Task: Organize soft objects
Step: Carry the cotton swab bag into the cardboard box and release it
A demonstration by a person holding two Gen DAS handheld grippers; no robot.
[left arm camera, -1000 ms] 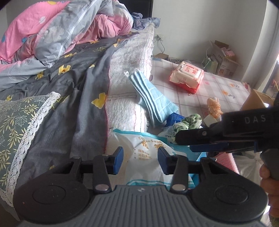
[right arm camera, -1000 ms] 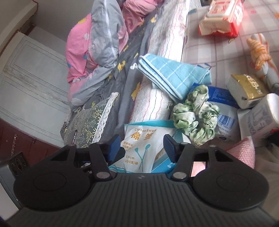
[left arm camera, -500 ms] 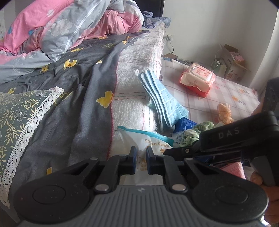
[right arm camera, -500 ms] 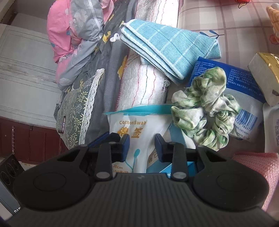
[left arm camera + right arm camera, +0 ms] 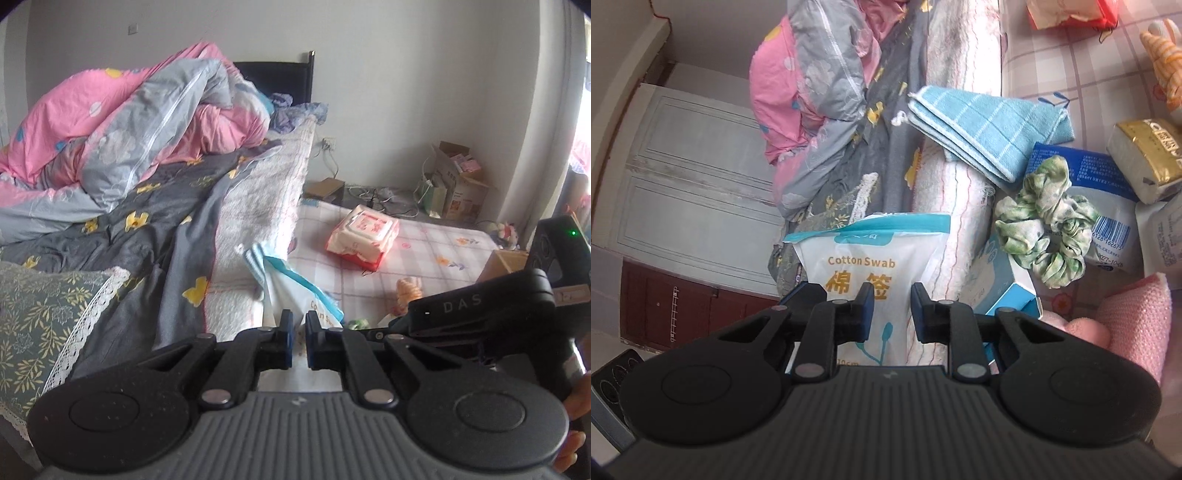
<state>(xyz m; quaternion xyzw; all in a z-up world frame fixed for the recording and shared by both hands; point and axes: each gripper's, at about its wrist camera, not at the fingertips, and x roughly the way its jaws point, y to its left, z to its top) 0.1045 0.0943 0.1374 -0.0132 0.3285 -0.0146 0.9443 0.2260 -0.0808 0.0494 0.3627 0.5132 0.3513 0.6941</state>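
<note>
Now that both my tongs have pinched the cotton swab bag, it has come up off the bed: left tongs clamped tight on its edge, right tongs closing narrow around its middle. Ready to carry away.

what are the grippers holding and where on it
Both hold the cotton swab bag by its lower end: left gripper shut on it, right gripper closing across it.

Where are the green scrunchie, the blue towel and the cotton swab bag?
green scrunchie (image 5: 1043,225), right wrist view, on its ruffled loop.
blue towel (image 5: 990,123), right wrist view, on its folded top.
cotton swab bag (image 5: 864,258), right wrist view, on its printed front.
</note>
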